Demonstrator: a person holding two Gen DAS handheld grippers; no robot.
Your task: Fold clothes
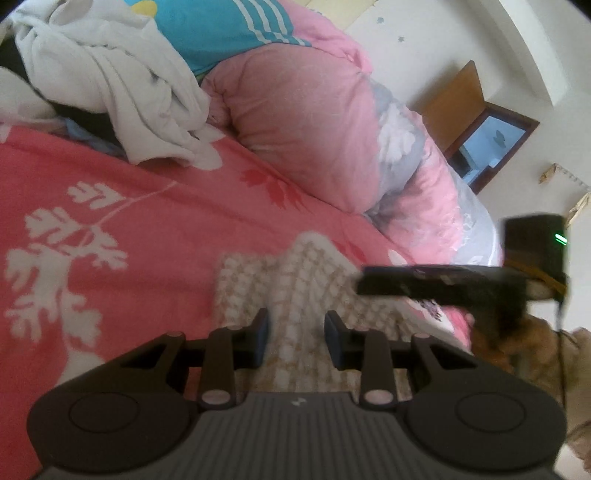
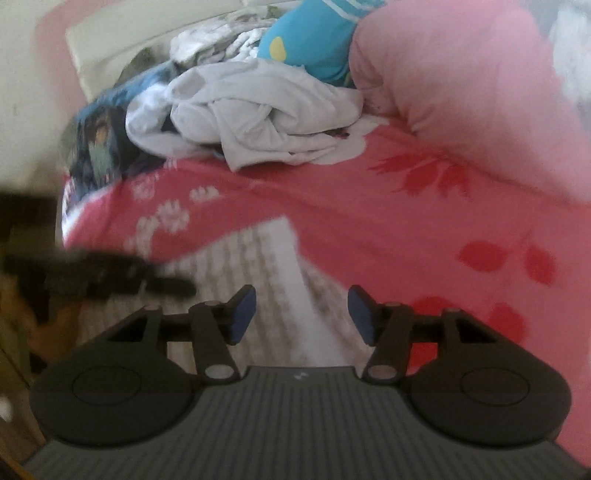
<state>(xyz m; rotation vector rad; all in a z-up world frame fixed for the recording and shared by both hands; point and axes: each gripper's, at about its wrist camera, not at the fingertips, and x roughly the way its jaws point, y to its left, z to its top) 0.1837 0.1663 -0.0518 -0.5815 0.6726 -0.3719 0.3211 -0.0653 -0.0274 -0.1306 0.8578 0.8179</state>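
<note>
on a bed spread with a red floral sheet (image 1: 155, 236), we found a cream knitted garment (image 1: 295, 280) lying flat near the front edge, with both hand-held grippers over it. the left gripper (image 1: 295, 336) stood with its blue pads apart, the knit running between and under them; we could not tell whether the pads pressed the cloth. the right gripper (image 2: 302, 314) had its jaws set wide, nothing clamped between them, the same cream knit (image 2: 273, 266) below in a blurred frame. in the left wrist view the right gripper appeared as a dark bar (image 1: 443, 282) reaching in from the right over the knit's edge, a green light on its body. in the right wrist view the left gripper showed as a dark smear (image 2: 110, 277) at the left. further back we saw a crumpled white garment (image 1: 122, 85) heaped on the sheet, a turquoise top with white stripes (image 1: 225, 29) behind it, and a rolled pink quilt (image 1: 314, 122) beside both. a wooden-framed doorway (image 1: 484, 144) stood in the white wall beyond.
</note>
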